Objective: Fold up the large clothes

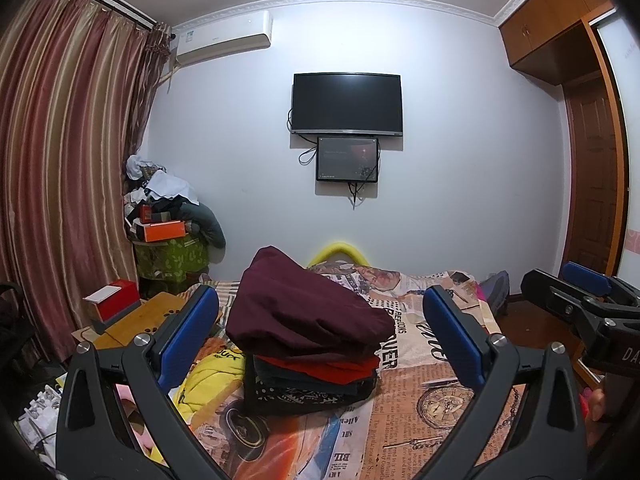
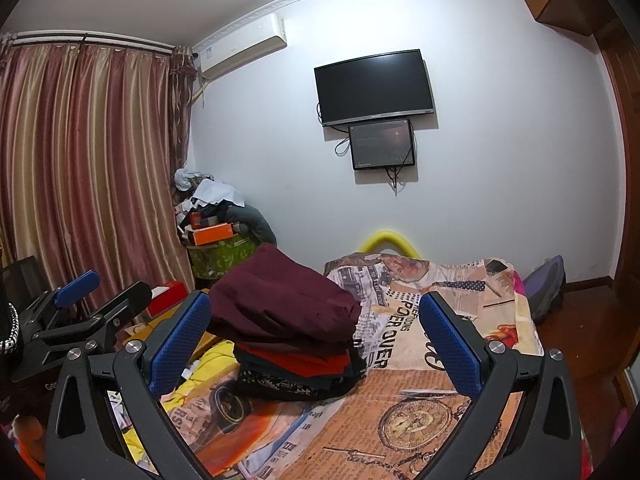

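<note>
While both cameras look down the bed (image 1: 432, 408), the main thing is the stack of folded clothes (image 1: 316, 364) sitting on the newspaper-print bedspread, a bit left of centre. On top is a big maroon garment (image 1: 304, 304), folded but puffy, overhanging the layers under it. Below that there's a red piece (image 1: 336, 368), then dark ones, with a black-and-white patterned one at the bottom. A yellow garment (image 1: 212, 380) lies crumpled just beside the stack on its left, not folded.

Left hand-held gripper (image 1: 320, 344): blue pads spread wide apart, nothing between them, held up in front of the stack and not touching it. Right hand-held gripper (image 2: 316, 344): same deal, fingers wide apart and empty, the stack sitting ahead and slightly left in its view. Each one also shows up at the edge of the other's camera, so they're side by side.

Background stuff: a TV (image 1: 346, 104) on the white wall with a smaller screen (image 1: 347, 159) hung right under it, an air conditioner (image 1: 224, 38) up near the ceiling, striped curtains (image 1: 68, 140) on the left, and a messy pile of boxes and clothes (image 1: 168, 216) in the corner. A red box (image 1: 116, 304) sits on a wooden counter (image 1: 140, 316) next to the bed.
</note>
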A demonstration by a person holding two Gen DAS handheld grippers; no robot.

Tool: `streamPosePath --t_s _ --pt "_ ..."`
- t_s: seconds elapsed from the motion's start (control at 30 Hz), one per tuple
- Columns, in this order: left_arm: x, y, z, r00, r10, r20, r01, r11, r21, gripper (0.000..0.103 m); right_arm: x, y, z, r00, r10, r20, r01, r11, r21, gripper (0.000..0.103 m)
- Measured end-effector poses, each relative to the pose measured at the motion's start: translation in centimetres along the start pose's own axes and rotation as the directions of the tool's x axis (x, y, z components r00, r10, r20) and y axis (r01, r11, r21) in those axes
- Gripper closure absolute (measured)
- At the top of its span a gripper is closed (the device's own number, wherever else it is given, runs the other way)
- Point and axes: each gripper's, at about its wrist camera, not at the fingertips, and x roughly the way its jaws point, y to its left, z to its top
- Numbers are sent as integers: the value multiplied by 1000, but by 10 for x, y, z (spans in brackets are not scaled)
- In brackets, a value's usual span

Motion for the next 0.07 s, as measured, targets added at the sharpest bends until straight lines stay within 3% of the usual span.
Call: streamPosePath --t_s 0.07 --pt "1 2 -1 1000 6 -2 -6 1000 -1 1 1 0 -1 1000 0 -3 0 1000 -1 0"
